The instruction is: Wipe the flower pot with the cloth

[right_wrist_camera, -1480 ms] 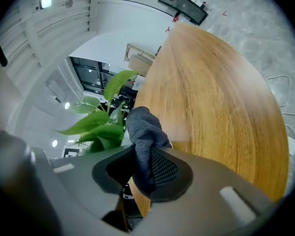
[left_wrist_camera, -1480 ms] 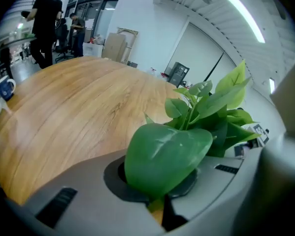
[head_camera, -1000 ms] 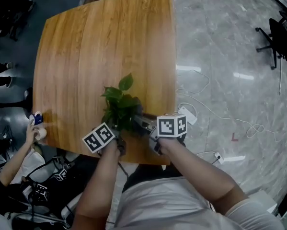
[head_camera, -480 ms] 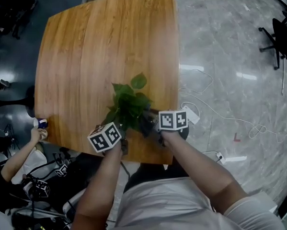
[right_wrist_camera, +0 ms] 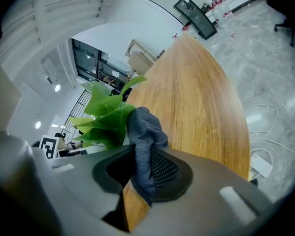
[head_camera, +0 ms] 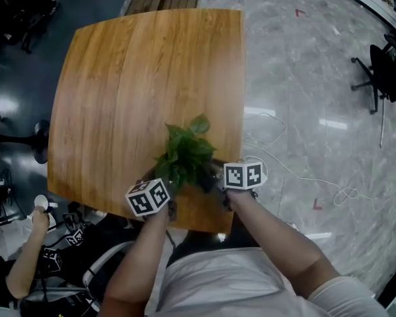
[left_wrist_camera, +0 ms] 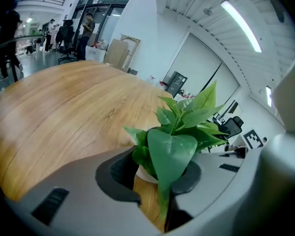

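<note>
A leafy green plant stands in a white pot near the front edge of the wooden table. In the head view the leaves hide the pot. My left gripper sits at the plant's left. Its jaws are opening, and the pot is between them with the pads off it. My right gripper is at the plant's right, shut on a grey cloth that sticks up from its jaws beside the leaves.
The table's right edge runs close to the plant. White cables trail over the grey floor. A person's hand shows at lower left and an office chair at far right.
The plant and both grippers have shifted slightly right on the table. The right gripper has come closer to the leaves. The hand at lower left has dropped lower.
</note>
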Demonstrator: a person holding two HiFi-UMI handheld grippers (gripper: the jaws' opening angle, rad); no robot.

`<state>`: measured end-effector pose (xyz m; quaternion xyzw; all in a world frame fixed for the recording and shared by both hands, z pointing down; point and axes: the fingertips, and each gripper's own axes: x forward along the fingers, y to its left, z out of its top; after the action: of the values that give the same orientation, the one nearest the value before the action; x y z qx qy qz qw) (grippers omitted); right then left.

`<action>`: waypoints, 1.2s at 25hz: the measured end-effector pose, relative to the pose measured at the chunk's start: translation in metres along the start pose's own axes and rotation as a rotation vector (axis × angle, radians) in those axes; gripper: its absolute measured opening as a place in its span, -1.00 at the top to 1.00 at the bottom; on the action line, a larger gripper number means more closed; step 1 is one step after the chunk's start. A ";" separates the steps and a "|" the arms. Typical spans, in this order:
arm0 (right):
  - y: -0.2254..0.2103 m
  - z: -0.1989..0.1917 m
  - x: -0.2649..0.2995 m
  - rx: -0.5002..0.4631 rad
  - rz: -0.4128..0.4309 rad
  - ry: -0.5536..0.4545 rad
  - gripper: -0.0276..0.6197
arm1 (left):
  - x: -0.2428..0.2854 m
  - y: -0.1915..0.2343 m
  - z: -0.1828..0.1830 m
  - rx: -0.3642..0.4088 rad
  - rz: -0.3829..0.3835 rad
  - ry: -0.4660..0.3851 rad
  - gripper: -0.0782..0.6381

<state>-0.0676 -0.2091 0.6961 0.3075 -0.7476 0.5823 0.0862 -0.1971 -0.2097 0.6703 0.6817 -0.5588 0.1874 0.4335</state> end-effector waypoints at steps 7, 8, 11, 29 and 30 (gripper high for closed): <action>0.024 0.015 -0.043 -0.157 -0.050 -0.003 0.68 | -0.031 -0.014 0.008 0.108 -0.040 -0.059 0.40; 0.029 0.018 -0.049 -0.184 -0.054 -0.003 0.68 | -0.037 -0.015 0.011 0.110 -0.042 -0.070 0.39; 0.046 0.029 -0.072 -0.281 -0.058 -0.011 0.68 | -0.057 -0.019 0.018 0.123 -0.029 -0.118 0.38; 0.254 -0.002 -0.229 -0.892 0.247 -0.222 0.68 | -0.304 -0.116 0.023 0.140 0.003 -0.597 0.76; 0.267 -0.006 -0.234 -0.897 0.248 -0.244 0.68 | -0.318 -0.121 0.027 0.108 -0.034 -0.615 0.76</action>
<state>-0.0323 -0.0838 0.3653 0.2145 -0.9608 0.1677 0.0517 -0.1883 -0.0405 0.3742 0.7375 -0.6417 -0.0057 0.2103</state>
